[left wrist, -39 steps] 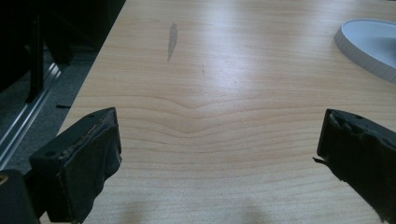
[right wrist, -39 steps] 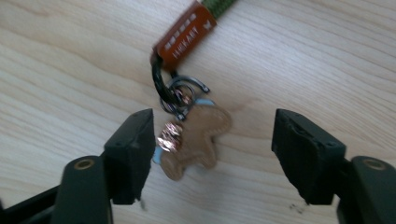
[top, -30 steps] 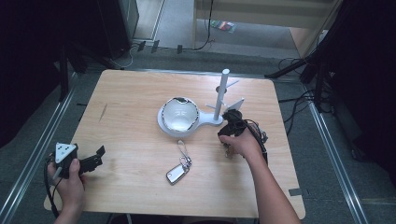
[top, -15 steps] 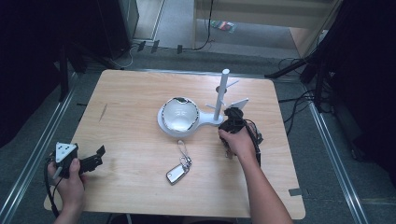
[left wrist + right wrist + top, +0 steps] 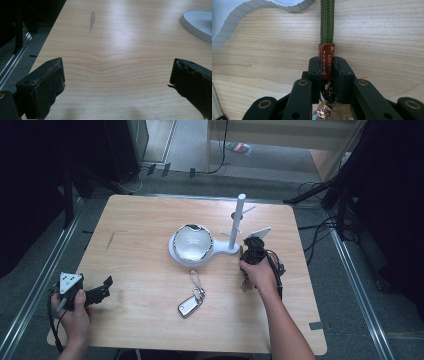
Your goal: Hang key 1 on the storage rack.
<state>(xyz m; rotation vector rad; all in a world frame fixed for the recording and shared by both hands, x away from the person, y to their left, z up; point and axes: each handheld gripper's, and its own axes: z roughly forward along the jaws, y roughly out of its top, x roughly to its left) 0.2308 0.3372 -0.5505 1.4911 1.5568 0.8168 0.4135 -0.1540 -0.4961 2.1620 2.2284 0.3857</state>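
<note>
- My right gripper [image 5: 327,72] has its fingers clamped on the brown tab of a green-strapped keychain [image 5: 327,22], at 4 o'clock of the white stand [image 5: 235,232]; the shallow bite risks slipping.
- My left gripper [image 5: 117,82] idles, fingers apart, at the worktop's [image 5: 150,220] 8 o'clock corner.
- Swinging keys could knock the stand.

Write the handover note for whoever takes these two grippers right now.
Right gripper: jaws shut on the brown leather tab of a green woven lanyard, low over the table beside the white stand's base.
Left gripper: jaws open with nothing between them, resting at the table's near left corner.
A second key fob lies loose on the table in front of the stand.
Done: lanyard gripped.
Left: probably hanging it on a peg of the stand's post, then the fob; neither hangs there yet.
</note>
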